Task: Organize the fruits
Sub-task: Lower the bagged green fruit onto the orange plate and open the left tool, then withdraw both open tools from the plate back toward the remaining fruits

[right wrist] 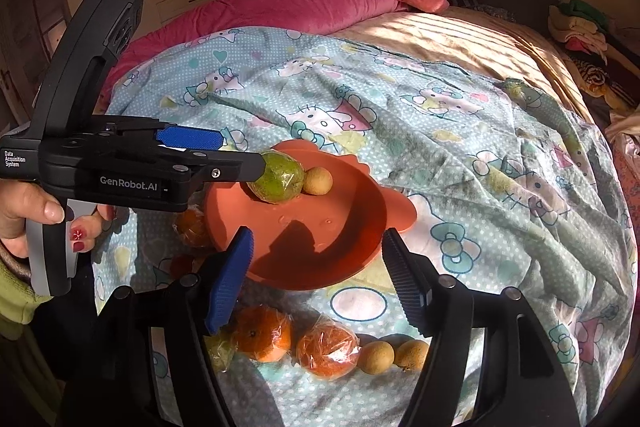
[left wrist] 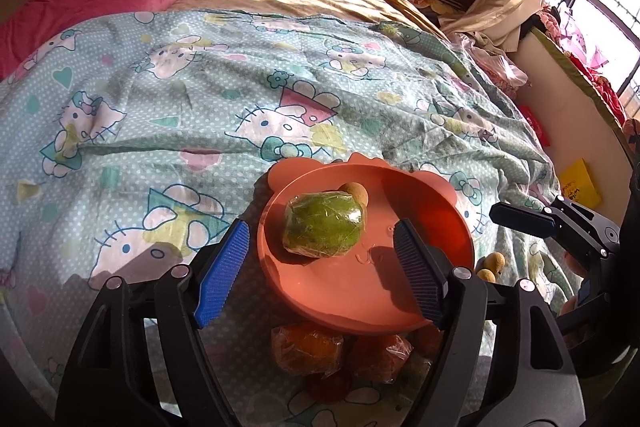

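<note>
Soft, wrinkled bed quilt (right wrist: 460,155) carried the orange plate (right wrist: 352,227); green fruit (right wrist: 276,179) and small fruit (right wrist: 318,180) sat inside. Left tool (left wrist: 320,263) and right tool (right wrist: 316,275) stood wide, empty. Nudging the plate's rim risked tipping it on bedding.

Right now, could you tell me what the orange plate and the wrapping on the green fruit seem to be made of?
The orange eared plate looks like matte silicone or plastic: smooth, uniform, moulded ears. The wrap on the green round fruit looks like thin clear plastic film: glossy and creased.
</note>
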### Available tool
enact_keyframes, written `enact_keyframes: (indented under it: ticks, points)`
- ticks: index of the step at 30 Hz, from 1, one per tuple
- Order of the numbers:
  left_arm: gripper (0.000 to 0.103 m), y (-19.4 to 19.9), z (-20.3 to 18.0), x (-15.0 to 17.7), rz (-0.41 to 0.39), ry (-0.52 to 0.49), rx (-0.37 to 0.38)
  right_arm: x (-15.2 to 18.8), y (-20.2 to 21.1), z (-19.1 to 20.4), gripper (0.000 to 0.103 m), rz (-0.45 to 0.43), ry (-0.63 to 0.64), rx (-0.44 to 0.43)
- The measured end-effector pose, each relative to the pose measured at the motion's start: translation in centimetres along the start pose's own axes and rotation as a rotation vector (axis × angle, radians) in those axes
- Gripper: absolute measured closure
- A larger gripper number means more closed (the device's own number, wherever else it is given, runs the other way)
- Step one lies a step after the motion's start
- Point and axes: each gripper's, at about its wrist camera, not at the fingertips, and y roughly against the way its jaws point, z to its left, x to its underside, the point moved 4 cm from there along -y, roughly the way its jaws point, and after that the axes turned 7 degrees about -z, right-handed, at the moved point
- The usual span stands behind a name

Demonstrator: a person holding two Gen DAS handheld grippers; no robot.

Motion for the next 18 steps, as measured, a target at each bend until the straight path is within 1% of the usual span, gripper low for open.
enact_keyframes:
  ticks: [2, 4, 11, 16, 18]
  points:
    - [0.032, 0.3, 0.0, 0.1, -0.006, 0.000, -0.005, -0.1, 0.2, -0.1, 0.031, -0.005, -0.002, 0.008]
    - [0.031, 0.5, 0.0, 0.1, -0.010, 0.002, -0.005, -0.2, 0.4, -0.3, 0.030, -0.011, -0.005, 0.012]
    - [0.022, 2.2, -0.4, 0.2, -0.043, 0.007, -0.014, -0.7, 1.7, -0.9, 0.020, -0.052, -0.024, 0.027]
    - [0.016, 3.5, -0.8, 0.1, -0.072, 0.009, -0.022, -1.2, 2.9, -1.4, 0.017, -0.083, -0.036, 0.035]
    - [0.016, 4.0, -0.9, 0.0, -0.085, 0.008, -0.029, -1.3, 3.4, -1.5, 0.016, -0.097, -0.039, 0.037]
